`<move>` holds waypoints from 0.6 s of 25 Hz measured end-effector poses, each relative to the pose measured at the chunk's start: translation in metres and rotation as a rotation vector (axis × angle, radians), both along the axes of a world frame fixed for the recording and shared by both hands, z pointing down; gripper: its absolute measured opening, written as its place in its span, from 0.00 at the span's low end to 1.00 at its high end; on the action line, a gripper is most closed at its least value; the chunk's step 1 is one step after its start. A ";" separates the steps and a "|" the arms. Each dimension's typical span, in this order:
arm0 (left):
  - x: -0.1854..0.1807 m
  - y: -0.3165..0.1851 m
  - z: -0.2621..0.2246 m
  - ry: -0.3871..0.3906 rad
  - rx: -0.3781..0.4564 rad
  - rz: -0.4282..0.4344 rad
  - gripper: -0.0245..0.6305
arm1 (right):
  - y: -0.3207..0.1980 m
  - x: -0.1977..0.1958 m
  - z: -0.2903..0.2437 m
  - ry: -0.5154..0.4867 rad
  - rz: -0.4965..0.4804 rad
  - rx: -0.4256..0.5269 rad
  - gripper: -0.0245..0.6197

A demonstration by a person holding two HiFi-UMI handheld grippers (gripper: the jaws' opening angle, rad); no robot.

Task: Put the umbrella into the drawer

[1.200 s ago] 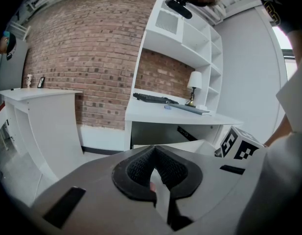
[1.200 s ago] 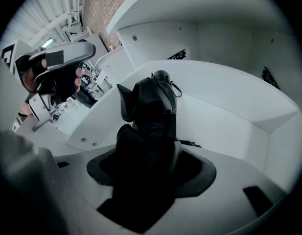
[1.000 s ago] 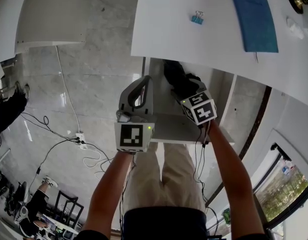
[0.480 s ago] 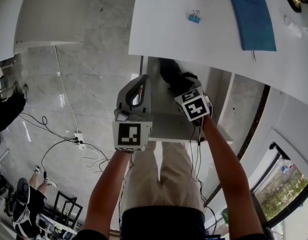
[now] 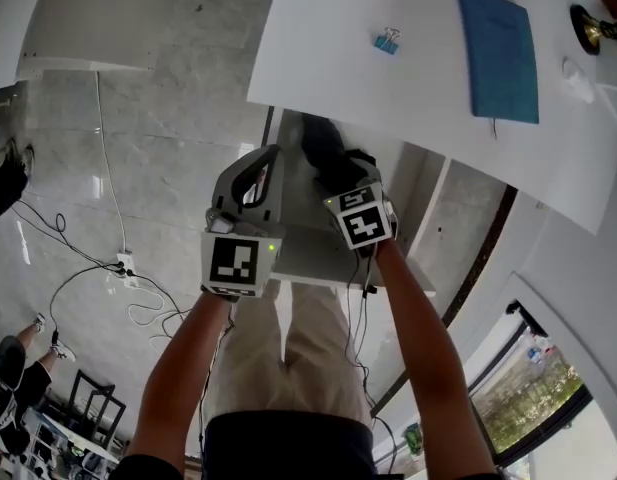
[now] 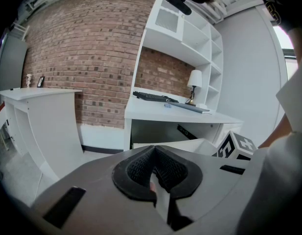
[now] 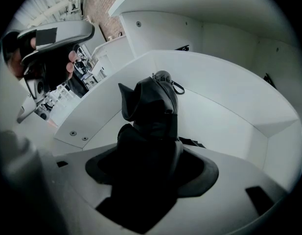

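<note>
The folded black umbrella (image 7: 153,111) hangs tip-down inside the open white drawer (image 7: 229,116), its far end close to the drawer's floor. My right gripper (image 7: 151,165) points steeply down over the drawer with the umbrella's near end filling the space between its pads; the jaws are opening a little. In the head view the umbrella (image 5: 323,153) shows dark under the desk edge, above the drawer's front panel (image 5: 308,253). My left gripper (image 6: 155,173) is held to the left of the drawer, shut and empty, aimed towards the desk.
The white desk top (image 5: 408,58) overhangs the drawer and carries a blue notebook (image 5: 498,53) and a blue binder clip (image 5: 386,40). A second white counter (image 5: 88,28) stands to the left. Cables (image 5: 118,268) trail over the marble floor. A lamp (image 6: 193,80) sits on the shelf unit.
The head view has drifted, so everything sits further left in the picture. Both grippers keep their places at the drawer, and the umbrella stays between the right jaws.
</note>
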State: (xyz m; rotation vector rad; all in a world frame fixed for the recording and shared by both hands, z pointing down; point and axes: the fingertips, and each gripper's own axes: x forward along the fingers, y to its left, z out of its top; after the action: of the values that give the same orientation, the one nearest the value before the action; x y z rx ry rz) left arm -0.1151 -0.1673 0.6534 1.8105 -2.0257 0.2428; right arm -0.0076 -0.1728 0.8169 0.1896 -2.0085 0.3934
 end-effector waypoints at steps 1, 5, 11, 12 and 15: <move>0.000 -0.001 -0.001 -0.009 0.002 0.005 0.07 | 0.000 0.000 -0.001 -0.006 0.002 -0.002 0.48; 0.000 -0.001 -0.002 -0.011 0.007 -0.001 0.07 | -0.001 0.001 -0.001 -0.006 -0.004 -0.005 0.48; 0.000 -0.001 -0.004 -0.011 0.016 -0.008 0.07 | 0.000 0.002 -0.001 0.009 -0.007 -0.038 0.50; 0.000 -0.001 -0.004 -0.010 0.014 -0.008 0.07 | 0.000 0.002 -0.001 0.009 -0.007 -0.044 0.50; 0.000 -0.002 -0.004 -0.009 0.015 -0.007 0.07 | 0.000 0.001 -0.002 0.011 -0.005 -0.060 0.52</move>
State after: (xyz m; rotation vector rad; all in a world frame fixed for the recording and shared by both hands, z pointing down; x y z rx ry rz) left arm -0.1150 -0.1689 0.6495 1.8144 -2.0447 0.2346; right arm -0.0071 -0.1724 0.8144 0.1491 -1.9831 0.4484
